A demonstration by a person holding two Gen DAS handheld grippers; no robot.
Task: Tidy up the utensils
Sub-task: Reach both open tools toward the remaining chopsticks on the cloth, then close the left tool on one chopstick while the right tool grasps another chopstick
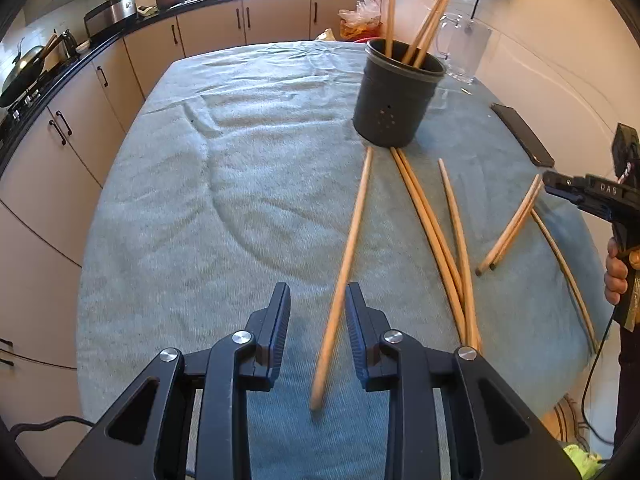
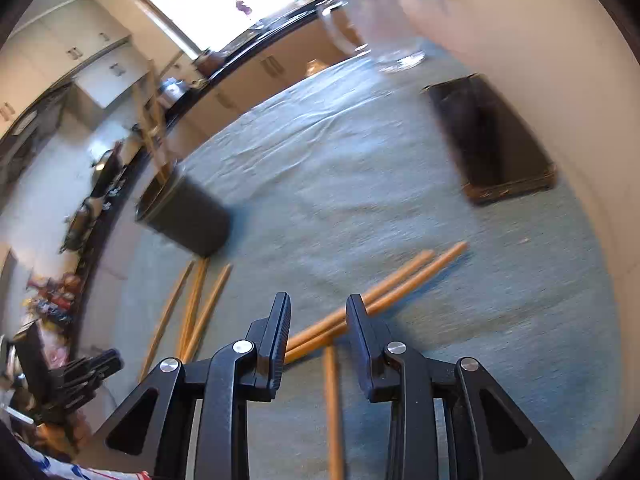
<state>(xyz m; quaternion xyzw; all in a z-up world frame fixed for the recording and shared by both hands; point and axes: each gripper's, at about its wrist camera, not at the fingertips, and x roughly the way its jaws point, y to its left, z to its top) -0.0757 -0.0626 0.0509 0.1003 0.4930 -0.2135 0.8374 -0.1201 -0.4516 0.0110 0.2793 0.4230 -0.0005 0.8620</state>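
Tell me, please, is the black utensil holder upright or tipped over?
Upright: the black utensil holder stands on its base on the cloth, chopsticks sticking up from it.

Black left gripper with ribbed pads, silver pivot screws

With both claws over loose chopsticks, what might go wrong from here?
1. The left claw has one chopstick between open pads, off-centre; closing could flick it aside.
2. The right claw straddles a crossed pair; it may grab both.
3. The holder sits beside chopstick tips; a nudge might tip it.
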